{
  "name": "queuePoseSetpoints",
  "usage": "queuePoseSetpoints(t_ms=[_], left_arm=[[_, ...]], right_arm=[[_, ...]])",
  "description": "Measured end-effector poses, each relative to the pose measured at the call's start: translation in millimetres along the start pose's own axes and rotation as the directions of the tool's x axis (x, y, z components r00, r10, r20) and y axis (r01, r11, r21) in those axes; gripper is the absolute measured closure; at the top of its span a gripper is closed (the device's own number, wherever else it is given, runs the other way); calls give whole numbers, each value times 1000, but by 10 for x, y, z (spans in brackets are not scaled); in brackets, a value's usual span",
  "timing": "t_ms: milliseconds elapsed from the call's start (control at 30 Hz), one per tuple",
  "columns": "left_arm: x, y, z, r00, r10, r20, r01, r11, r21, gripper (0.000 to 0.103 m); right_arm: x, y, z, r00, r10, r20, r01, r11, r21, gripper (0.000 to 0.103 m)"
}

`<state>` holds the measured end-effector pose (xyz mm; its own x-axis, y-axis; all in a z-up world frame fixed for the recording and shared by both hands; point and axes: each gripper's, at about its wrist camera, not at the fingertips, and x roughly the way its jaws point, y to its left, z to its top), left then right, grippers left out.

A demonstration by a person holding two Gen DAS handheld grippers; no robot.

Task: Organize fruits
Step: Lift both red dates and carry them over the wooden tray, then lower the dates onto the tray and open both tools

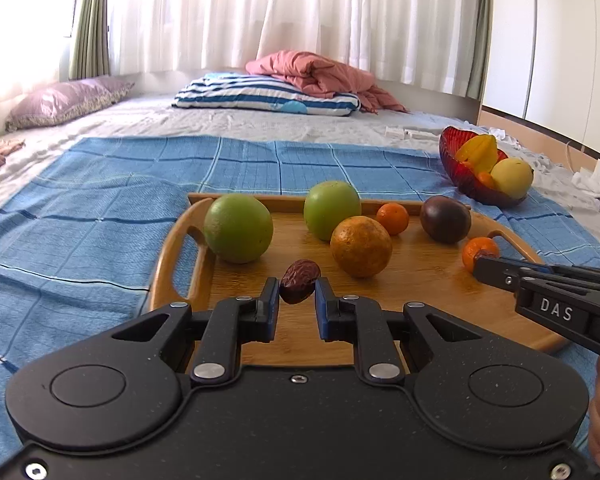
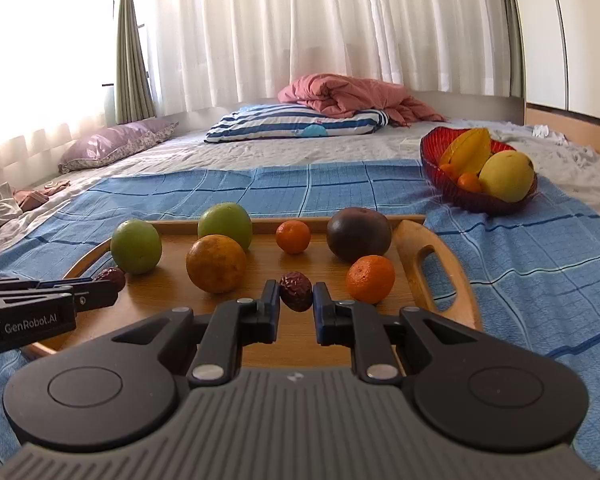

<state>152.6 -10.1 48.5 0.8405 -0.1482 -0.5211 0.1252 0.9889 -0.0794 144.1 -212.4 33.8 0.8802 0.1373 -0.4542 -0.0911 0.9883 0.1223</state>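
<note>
My left gripper (image 1: 298,286) is shut on a wrinkled dark red date (image 1: 300,280), held just above the near part of a wooden tray (image 1: 172,248). My right gripper (image 2: 296,290) is shut on a second red date (image 2: 296,292) over the same tray (image 2: 420,240). Each gripper shows at the edge of the other's view: the right gripper (image 1: 485,262) and the left gripper (image 2: 110,282). On the tray lie two green fruits (image 1: 238,228) (image 1: 332,210), a large orange (image 1: 361,246), two mandarins (image 1: 393,219) (image 1: 480,250) and a dark purple fruit (image 1: 445,219).
A red glass bowl (image 2: 432,156) with a starfruit, a yellow fruit and small oranges stands at the far right on the blue checked cloth (image 2: 520,264). Behind lie a striped pillow (image 1: 260,96), a pink quilt and a purple pillow. A hand shows at the lower right of the left wrist view.
</note>
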Motion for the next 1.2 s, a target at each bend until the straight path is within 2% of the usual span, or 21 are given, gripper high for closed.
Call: queuePoseSetpoints(t_ms=[200, 467, 1033, 1100, 1133, 1167, 1200], left_arm=[[304, -14, 69, 1000, 20, -24, -20, 1000, 2, 85], [573, 15, 86, 997, 46, -62, -47, 999, -6, 85], [675, -23, 63, 995, 51, -80, -50, 999, 10, 84], [673, -28, 66, 995, 54, -82, -53, 999, 11, 84], [668, -30, 67, 995, 56, -82, -55, 998, 12, 82], [656, -28, 68, 995, 56, -82, -55, 998, 12, 79], [647, -30, 68, 995, 52, -82, -51, 999, 10, 71]], right_arm=[[330, -56, 56, 998, -6, -66, 10, 998, 54, 82], [542, -28, 54, 994, -27, -106, 30, 999, 33, 82], [632, 23, 38, 991, -35, -127, 38, 999, 21, 82], [623, 21, 41, 991, -30, -128, 34, 999, 25, 79], [615, 14, 43, 991, -25, -129, 29, 999, 30, 74], [604, 9, 46, 992, -21, -127, 26, 999, 34, 62], [589, 5, 47, 992, -17, -125, 22, 999, 36, 61]])
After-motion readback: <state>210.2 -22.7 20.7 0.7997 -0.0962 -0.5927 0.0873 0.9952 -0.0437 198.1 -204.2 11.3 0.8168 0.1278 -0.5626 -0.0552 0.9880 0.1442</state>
